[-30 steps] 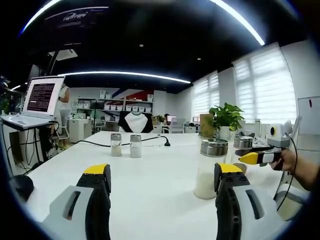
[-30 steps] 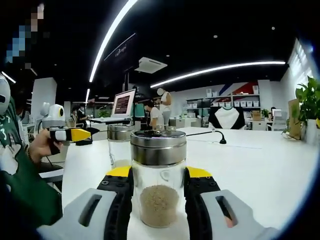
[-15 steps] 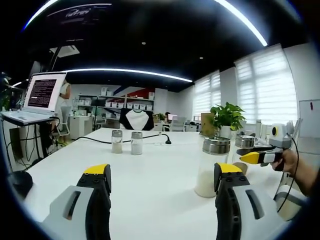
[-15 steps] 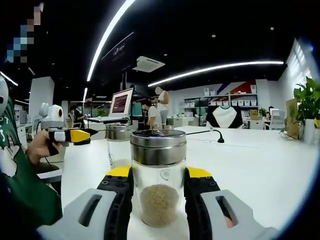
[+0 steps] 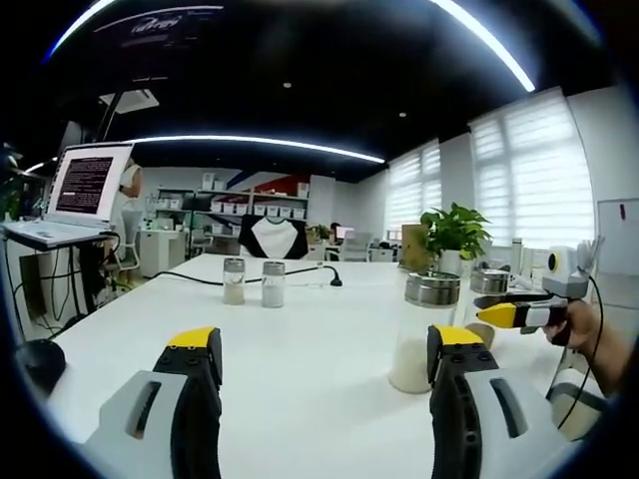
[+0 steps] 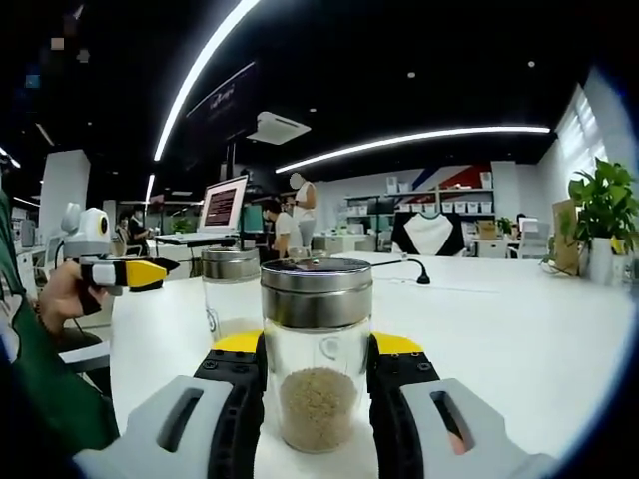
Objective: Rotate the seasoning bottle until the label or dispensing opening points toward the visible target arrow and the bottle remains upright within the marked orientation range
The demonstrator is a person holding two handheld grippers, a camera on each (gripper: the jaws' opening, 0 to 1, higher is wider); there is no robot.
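Note:
A glass seasoning bottle [image 6: 316, 371] with a metal lid and brown granules stands upright on the white table [image 6: 519, 329]. My right gripper [image 6: 316, 345] is shut on its sides. From the left gripper view the same bottle's lid [image 5: 486, 282] shows at the right, beside the right gripper's yellow jaw tip [image 5: 509, 315]. A second bottle [image 5: 419, 334] with white powder stands just in front of my left gripper's right jaw. My left gripper [image 5: 324, 344] is open with nothing between its jaws; a hand holds it at the left [image 6: 125, 274] of the right gripper view.
Two small shakers [image 5: 252, 283] stand mid-table with a black cable [image 5: 300, 280] behind them. A laptop [image 5: 85, 190] sits raised at the left, a black mouse [image 5: 40, 364] near the table's edge. A potted plant [image 5: 454, 235] stands at the far right. People stand in the background [image 6: 298, 215].
The right gripper view has turned slightly, so the background sits further left; the brown bottle stays clamped in the jaws. The left gripper view is nearly unchanged.

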